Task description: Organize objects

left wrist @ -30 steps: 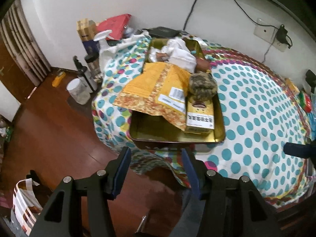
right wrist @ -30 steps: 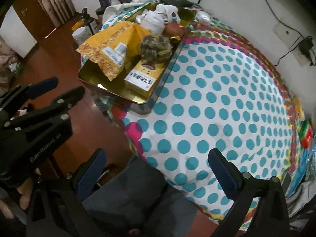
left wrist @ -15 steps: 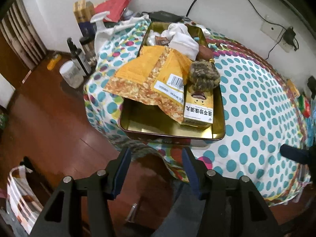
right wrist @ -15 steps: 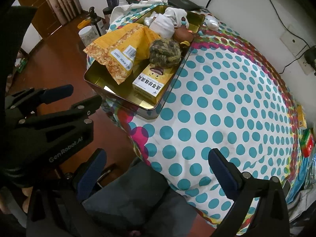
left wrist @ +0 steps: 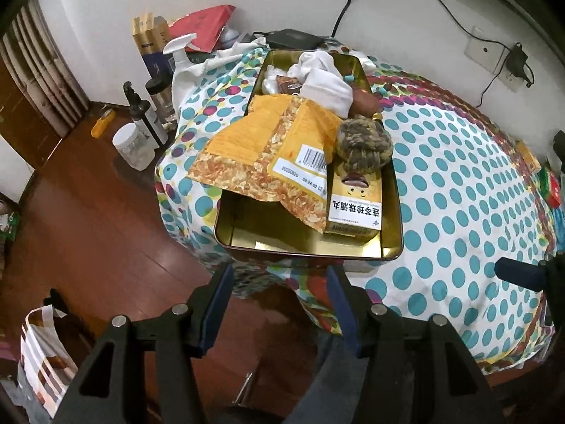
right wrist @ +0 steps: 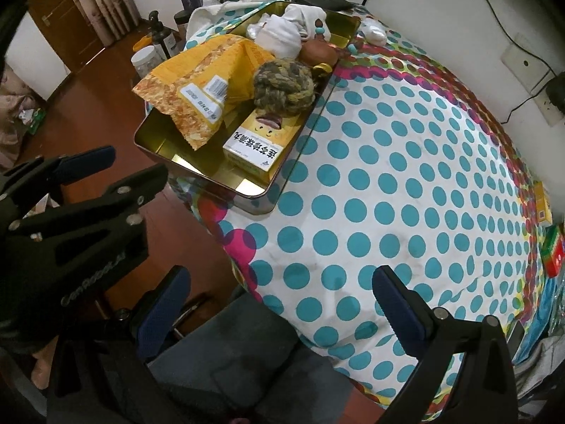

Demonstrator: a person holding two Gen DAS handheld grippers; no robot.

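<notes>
resting at the near-left edge of the dotted tablecloth (left wrist: 459, 190), gold tin (left wrist: 307, 247), long axis running away toward the wall; yellow box (left wrist: 353, 205) lengthwise inside, white label end nearest, under rope ball (left wrist: 363, 141). left gripper (left wrist: 279, 304) parted, empty, short of the tin; right gripper (right wrist: 279, 304) wide apart, empty.

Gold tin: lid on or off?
Off. The gold tin stands open on top, with the yellow packet and rope ball showing inside.

The orange snack bag (left wrist: 282, 148) shows "20250820"; the left tool (right wrist: 84, 212) reads "GenRobot.AI".
</notes>
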